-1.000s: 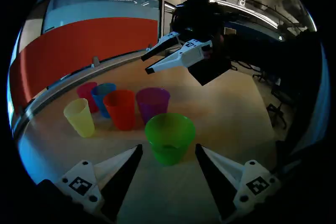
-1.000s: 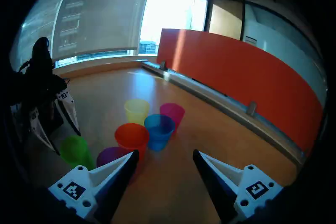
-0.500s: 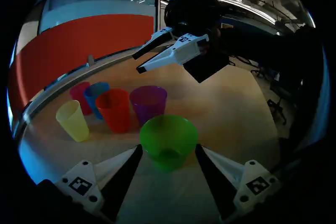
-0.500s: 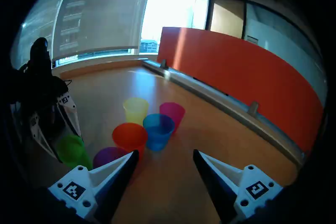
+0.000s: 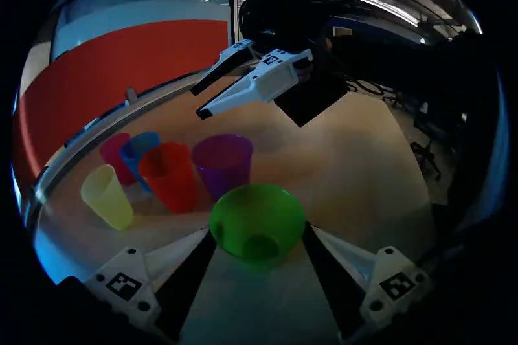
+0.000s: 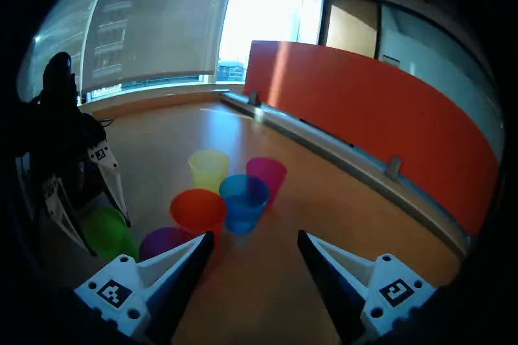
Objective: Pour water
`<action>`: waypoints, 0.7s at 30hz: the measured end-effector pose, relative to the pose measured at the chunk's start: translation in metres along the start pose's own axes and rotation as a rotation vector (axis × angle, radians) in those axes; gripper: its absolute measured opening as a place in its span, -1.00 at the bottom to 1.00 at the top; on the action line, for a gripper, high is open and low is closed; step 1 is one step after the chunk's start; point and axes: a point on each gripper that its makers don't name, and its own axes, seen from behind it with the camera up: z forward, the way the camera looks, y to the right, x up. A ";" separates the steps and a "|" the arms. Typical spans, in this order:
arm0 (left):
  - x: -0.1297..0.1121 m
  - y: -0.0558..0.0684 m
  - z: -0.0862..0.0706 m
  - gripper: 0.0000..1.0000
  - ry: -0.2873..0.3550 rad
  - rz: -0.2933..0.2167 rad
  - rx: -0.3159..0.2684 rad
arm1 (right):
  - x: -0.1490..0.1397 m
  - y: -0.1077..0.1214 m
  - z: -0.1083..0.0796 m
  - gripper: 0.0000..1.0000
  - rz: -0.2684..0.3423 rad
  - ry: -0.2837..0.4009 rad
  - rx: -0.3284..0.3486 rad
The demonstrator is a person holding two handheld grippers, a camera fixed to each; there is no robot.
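Note:
Several plastic cups stand in a cluster on the wooden table. The green cup (image 5: pixel 258 225) sits between the tips of my left gripper (image 5: pixel 257 233), which is open around it; I cannot tell whether the fingers touch it. Behind it are the purple cup (image 5: pixel 223 164), orange cup (image 5: pixel 168 173), blue cup (image 5: pixel 139 151), pink cup (image 5: pixel 113 154) and yellow cup (image 5: pixel 107 196). My right gripper (image 5: pixel 195 104) hovers open above the cluster. In the right gripper view, the right gripper (image 6: pixel 254 235) is open near the orange cup (image 6: pixel 197 212) and blue cup (image 6: pixel 245 201). The left gripper (image 6: pixel 107 236) straddles the green cup (image 6: pixel 103 228).
A person in dark clothing (image 5: pixel 291 8) holds the right gripper. An orange partition (image 6: pixel 382 118) with a grey rail (image 6: pixel 349 157) borders the table (image 6: pixel 272 293) beyond the cups. A bright window (image 6: pixel 259 21) lies farther back. Office chairs (image 5: pixel 427 157) stand past the table's right side.
The left gripper has moved forward, so the green cup now sits between its fingertips. The right gripper has hardly shifted over the cups.

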 end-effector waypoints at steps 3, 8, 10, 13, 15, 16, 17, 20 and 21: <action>0.000 0.000 0.001 0.87 -0.007 0.007 0.003 | 0.000 0.000 0.000 1.00 -0.002 0.000 0.000; 0.001 -0.002 0.003 0.85 -0.012 0.018 0.009 | -0.001 0.001 0.000 1.00 -0.008 0.001 -0.004; 0.002 -0.002 0.002 0.79 -0.009 0.022 0.009 | -0.002 0.002 -0.001 1.00 -0.008 0.002 -0.005; 0.003 -0.001 0.002 0.74 -0.007 0.030 0.009 | -0.003 0.002 -0.001 1.00 -0.006 0.003 -0.006; 0.003 -0.001 0.002 0.73 -0.007 0.036 0.009 | -0.003 0.002 0.000 1.00 -0.004 0.003 -0.005; 0.003 -0.001 0.002 0.72 -0.007 0.039 0.010 | -0.003 0.002 0.000 1.00 -0.003 0.003 -0.003; 0.003 -0.001 0.002 0.72 -0.007 0.041 0.010 | -0.003 0.001 0.001 1.00 -0.003 0.003 -0.001; 0.003 -0.001 0.002 0.72 -0.008 0.042 0.013 | -0.001 -0.001 0.003 1.00 -0.003 0.002 0.006; 0.003 -0.002 0.001 0.72 -0.008 0.042 0.014 | -0.001 -0.002 0.004 1.00 -0.003 0.002 0.008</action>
